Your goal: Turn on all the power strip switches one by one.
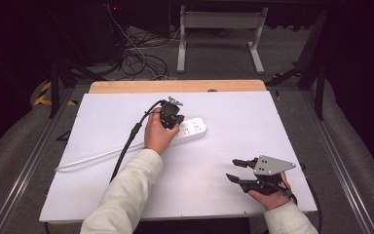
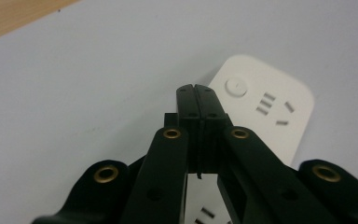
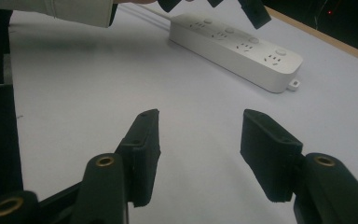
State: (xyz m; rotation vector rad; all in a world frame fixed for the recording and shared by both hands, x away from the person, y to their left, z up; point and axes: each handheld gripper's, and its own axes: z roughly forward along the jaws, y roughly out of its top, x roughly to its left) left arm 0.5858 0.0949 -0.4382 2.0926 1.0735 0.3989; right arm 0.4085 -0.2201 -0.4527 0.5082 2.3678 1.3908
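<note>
While the left tongs (image 2: 196, 88) hover clenched over the power strip (image 1: 191, 128), the right tongs (image 3: 200, 140) gape

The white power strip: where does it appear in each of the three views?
High view: power strip at table centre, under the left gripper.
Left gripper view: right of centre, beyond the shut gripper tips.
Right gripper view: upper right.
Shared landmark: the round switch buttons beside its sockets.

Bare white board (image 1: 233, 122) all around the power strip (image 1: 192, 129).
</note>
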